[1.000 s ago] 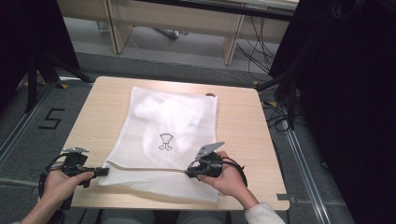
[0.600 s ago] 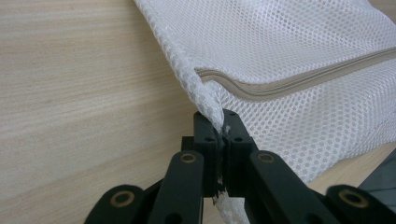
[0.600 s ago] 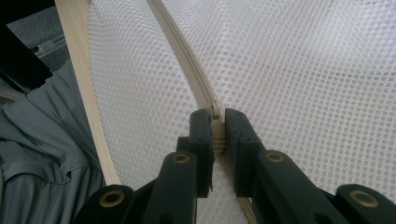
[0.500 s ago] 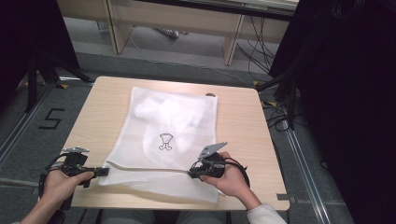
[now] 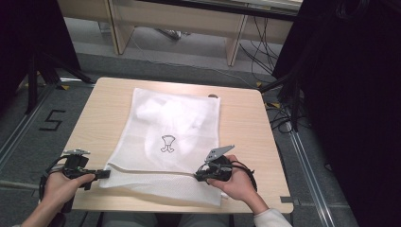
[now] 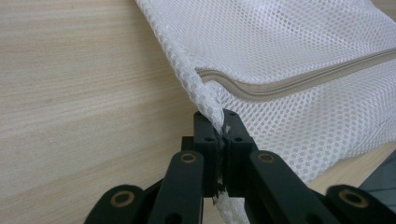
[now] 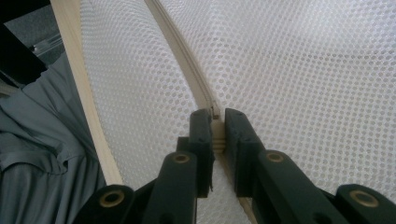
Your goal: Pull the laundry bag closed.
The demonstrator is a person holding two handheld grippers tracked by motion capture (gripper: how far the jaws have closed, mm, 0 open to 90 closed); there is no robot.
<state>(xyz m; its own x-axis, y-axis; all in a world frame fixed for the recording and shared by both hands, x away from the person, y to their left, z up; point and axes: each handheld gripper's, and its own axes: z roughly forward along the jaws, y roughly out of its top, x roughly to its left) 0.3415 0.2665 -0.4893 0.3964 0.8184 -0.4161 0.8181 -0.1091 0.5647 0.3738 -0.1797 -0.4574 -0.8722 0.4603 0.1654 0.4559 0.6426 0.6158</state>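
Flat across the wooden table lies your white mesh laundry bag, light, limp and sure to sag wherever unsupported, so the stitched edge and the zipper look like the firmest holds. Your left gripper is pinched on the bag's near-left corner seam; your right gripper is clamped on the zipper, apparently at its slider. Since half a second ago, little has shifted; both hands stay near the front edge.
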